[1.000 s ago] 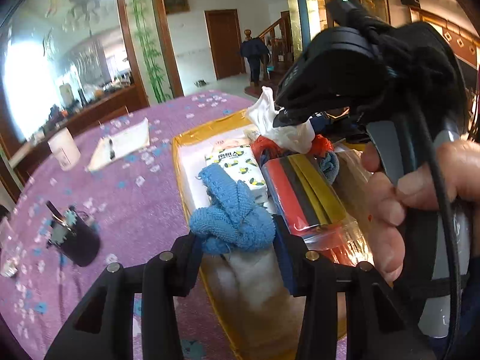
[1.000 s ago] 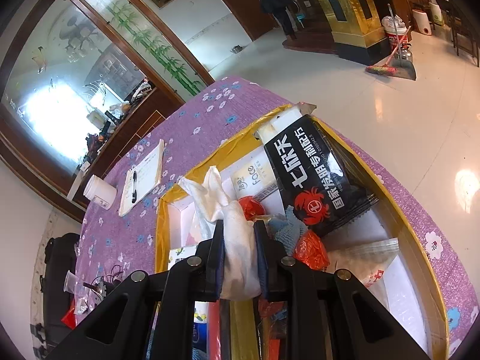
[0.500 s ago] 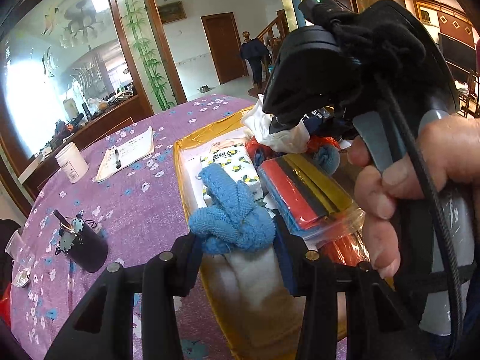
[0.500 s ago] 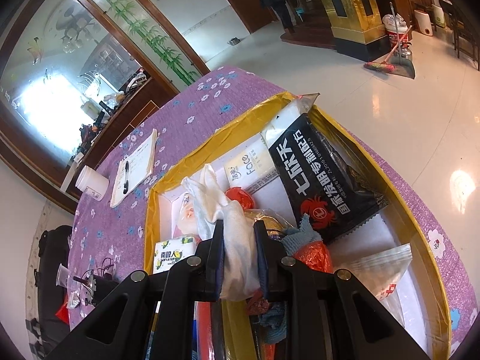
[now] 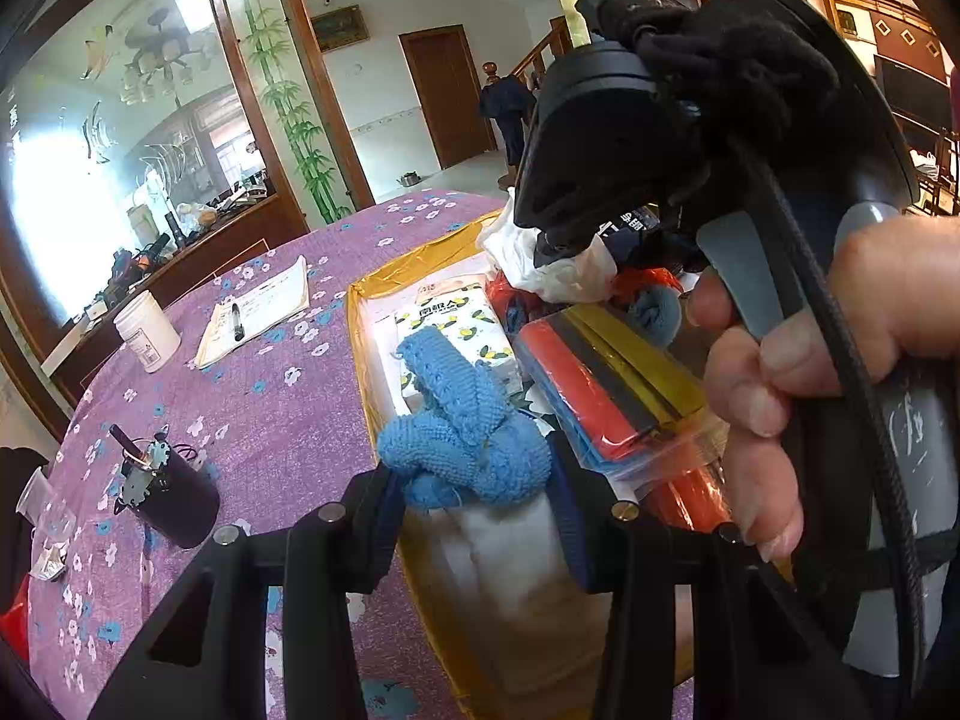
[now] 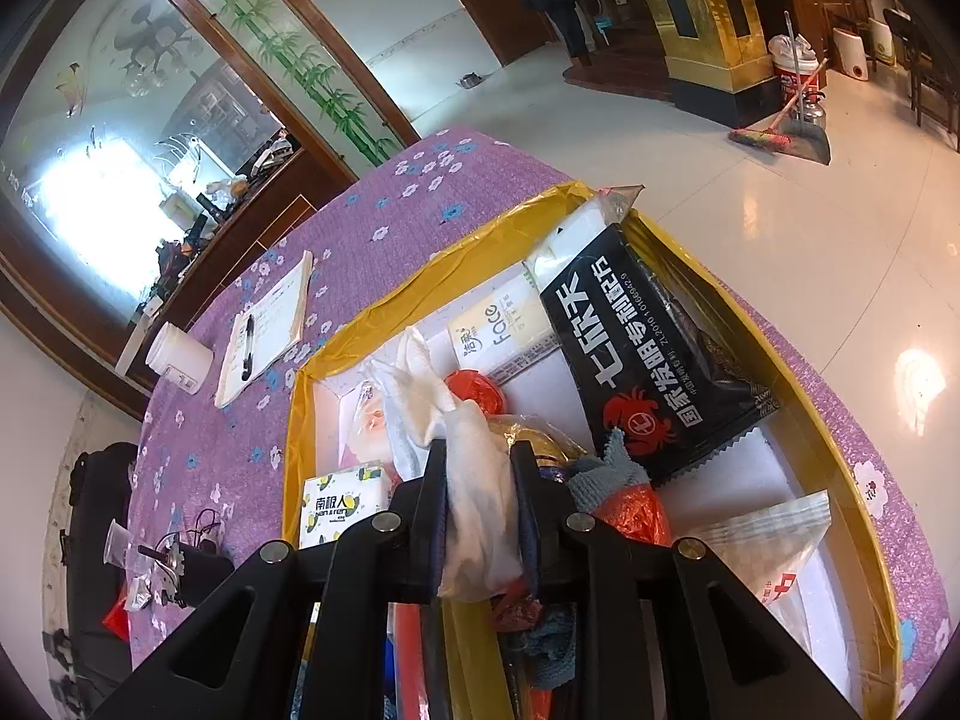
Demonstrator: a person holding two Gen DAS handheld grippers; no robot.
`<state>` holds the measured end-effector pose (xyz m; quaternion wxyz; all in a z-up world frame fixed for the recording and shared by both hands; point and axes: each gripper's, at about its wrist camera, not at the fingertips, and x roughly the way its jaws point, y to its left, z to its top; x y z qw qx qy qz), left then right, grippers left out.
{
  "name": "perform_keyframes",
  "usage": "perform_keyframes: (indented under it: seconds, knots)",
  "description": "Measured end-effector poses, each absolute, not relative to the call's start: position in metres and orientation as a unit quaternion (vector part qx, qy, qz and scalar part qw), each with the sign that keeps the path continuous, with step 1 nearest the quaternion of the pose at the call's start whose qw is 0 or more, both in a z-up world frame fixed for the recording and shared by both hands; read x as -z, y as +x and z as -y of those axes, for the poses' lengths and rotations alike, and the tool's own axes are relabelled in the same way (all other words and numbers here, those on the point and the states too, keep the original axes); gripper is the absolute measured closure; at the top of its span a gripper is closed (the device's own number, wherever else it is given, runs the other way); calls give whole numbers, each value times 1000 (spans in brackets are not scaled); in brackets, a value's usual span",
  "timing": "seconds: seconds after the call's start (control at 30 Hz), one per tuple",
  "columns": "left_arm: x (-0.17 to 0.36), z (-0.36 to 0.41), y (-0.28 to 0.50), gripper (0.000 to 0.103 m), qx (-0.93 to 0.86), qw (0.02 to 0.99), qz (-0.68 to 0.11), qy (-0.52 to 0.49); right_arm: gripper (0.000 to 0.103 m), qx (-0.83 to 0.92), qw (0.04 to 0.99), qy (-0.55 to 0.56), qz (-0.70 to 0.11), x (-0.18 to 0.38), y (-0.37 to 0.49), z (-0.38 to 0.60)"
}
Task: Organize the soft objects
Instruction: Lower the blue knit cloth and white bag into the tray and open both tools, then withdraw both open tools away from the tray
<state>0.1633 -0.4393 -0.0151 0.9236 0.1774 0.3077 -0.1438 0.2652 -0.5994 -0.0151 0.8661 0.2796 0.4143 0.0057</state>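
1. Holding two soft things at once, I had my left gripper (image 5: 474, 492) clamped on a blue knitted cloth (image 5: 462, 438), which bunched just ahead of the pads, above the near end of the yellow-rimmed box (image 6: 852, 516).
2. My right gripper (image 6: 480, 516) was pinched on a white crumpled cloth (image 6: 474, 510); its jaws had just been easing apart slightly, yet the cloth sat squeezed between them, hanging over the box's middle.
3. Ahead of that gripper lay a black crab-printed packet (image 6: 660, 360), a tissue pack (image 6: 342, 507) to its left, and a clear plastic bag (image 6: 774, 546) to its right.
4. I judged the step to be placing the white cloth among the box's contents.
5. Next called for lowering it onto a free spot, opening fully, then drawing back without dragging the fabric out.
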Motion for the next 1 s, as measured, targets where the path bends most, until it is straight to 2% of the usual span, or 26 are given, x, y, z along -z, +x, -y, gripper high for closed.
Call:
perform_keyframes:
  seconds: [0.3, 0.47, 0.63, 0.7, 0.77, 0.87, 1.0]
  knots:
    - [16, 439, 163, 52, 144, 924, -306, 180, 66, -15, 871, 276, -407, 9, 260, 597]
    - [16, 437, 163, 45, 144, 925, -301, 182, 50, -20, 880, 270, -390, -1, 254, 595]
    - [11, 434, 160, 31, 140, 930, -288, 180, 45, -26, 906, 261, -333, -21, 228, 597]
    - [8, 435, 156, 20, 138, 933, -276, 184, 38, -18, 917, 258, -302, -31, 209, 601]
    - [4, 436, 148, 16, 137, 938, -255, 191, 23, -1, 934, 247, -260, -44, 178, 607]
    - [-7, 431, 138, 4, 147, 944, -238, 175, 11, 28, 951, 210, -224, -57, 143, 612]
    - [-20, 421, 126, 1, 185, 930, -273, 162, 8, 67, 960, 168, -213, -55, 101, 625]
